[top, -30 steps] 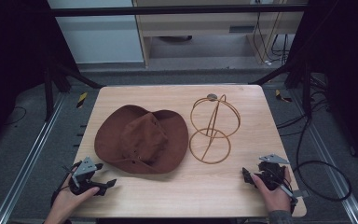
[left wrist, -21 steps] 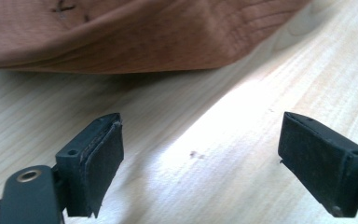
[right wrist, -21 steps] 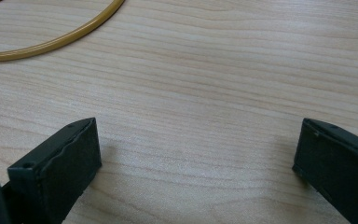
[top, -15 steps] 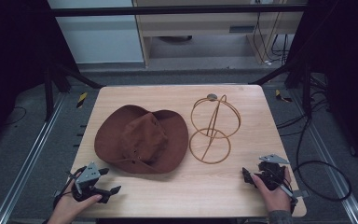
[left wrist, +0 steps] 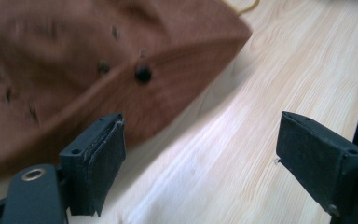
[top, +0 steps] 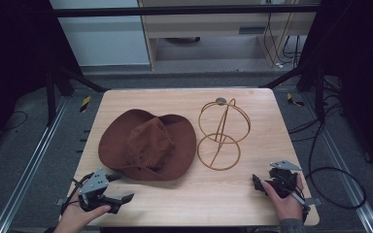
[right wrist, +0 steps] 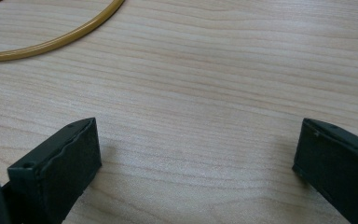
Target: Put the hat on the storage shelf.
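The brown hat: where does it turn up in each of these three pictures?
High view: the brown hat lies left of centre on the wooden table, beside the gold wire hat stand.
Left gripper view: the hat's brim takes up the upper left, beyond the open jaws.
Right gripper view: no hat; bare table and a curve of the stand's base ring at upper left.
Shared landmark: the pale wood-grain tabletop.

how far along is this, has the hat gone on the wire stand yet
Not yet, nothing looks done. The brown hat lies flat on the table, beside the gold wire stand, which stands bare. In hand: nothing; the left gripper sits open near the hat's brim, the right gripper open near the stand's base. Left, if that's the goal: gripping the hat, lifting it, seating it.
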Motion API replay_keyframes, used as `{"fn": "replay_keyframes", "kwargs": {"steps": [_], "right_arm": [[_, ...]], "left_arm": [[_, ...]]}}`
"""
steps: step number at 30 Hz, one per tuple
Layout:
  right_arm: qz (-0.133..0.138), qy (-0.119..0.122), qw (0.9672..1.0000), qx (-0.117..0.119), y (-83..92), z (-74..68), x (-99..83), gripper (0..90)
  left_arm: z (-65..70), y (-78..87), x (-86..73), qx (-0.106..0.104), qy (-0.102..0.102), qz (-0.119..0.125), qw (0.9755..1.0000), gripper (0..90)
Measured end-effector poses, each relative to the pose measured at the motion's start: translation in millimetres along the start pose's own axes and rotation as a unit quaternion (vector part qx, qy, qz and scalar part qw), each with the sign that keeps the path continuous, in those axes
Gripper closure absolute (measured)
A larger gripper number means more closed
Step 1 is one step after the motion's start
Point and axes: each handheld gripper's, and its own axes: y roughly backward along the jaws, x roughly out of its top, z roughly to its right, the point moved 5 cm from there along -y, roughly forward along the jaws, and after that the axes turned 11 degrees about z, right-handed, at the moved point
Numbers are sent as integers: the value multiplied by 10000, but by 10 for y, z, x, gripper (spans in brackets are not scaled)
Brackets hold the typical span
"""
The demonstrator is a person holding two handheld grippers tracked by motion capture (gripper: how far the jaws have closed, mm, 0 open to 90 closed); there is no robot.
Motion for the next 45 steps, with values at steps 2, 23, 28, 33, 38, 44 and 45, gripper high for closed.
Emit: {"fn": "replay_keyframes", "kwargs": {"steps": [2, 23, 28, 33, 38, 44, 45], "right_arm": [[-1, -3, 10000, 0, 0, -1, 0, 6], [1, -3, 10000, 0, 0, 0, 0, 7], [0, -2, 10000, -2, 0, 0, 0, 7], [1, -1, 10000, 1, 0, 0, 0, 7], [0, -2, 10000, 2, 0, 0, 0, 7], [0, -4, 10000, 2, 0, 0, 0, 7], [0, -1, 10000, 0, 0, 0, 0, 7]], "left_arm": [[-9, -44, 116, -26, -33, -49, 10000, 137], [-753, -594, 933, 231, -154, -768, 9967, 97], [-849, -687, 969, 238, -35, -887, 9958, 90], [-954, -804, 1033, 290, -65, -1060, 9939, 86], [-986, -883, 1065, 319, -103, -1201, 9922, 82], [-992, -978, 1107, 345, -178, -1266, 9912, 71], [-1001, -1021, 1101, 356, -214, -1357, 9899, 68]]}}
